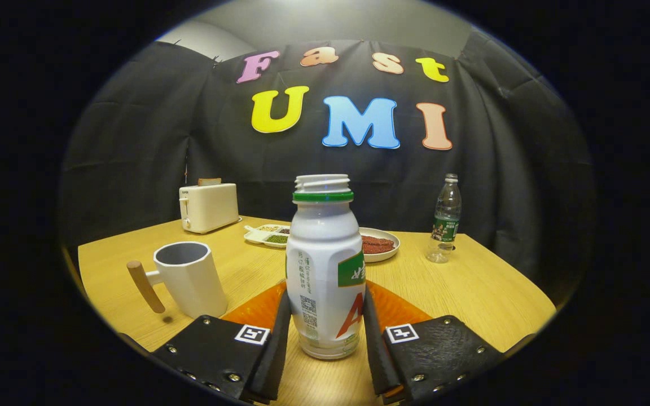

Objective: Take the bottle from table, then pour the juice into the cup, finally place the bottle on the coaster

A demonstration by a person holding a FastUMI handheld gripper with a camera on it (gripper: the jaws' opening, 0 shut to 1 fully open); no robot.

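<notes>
- The tongs [325, 338] are closed on the bottle [325, 270], with one finger pressed to each side of its lower body.
- The bottle stands upright between the fingers; it is white with a green neck ring, and its mouth is open with no cap on it.
- Whether its base rests on the bench [471, 287] or hangs just above it cannot be told.
- An orange coaster [398, 310] lies on the bench just behind the bottle, showing on both sides of it just beyond the fingertips.
- Ahead and to the left of the tongs stands a white cup [189, 276], upright, with its wooden handle pointing left.
- Farther beyond the bottle sit a divided tray [266, 234] of small foods and a plate [381, 245] carrying something reddish.
- At the far left of the bench is a white toaster [208, 207].
- At the far right stands a clear water bottle [445, 220].
</notes>
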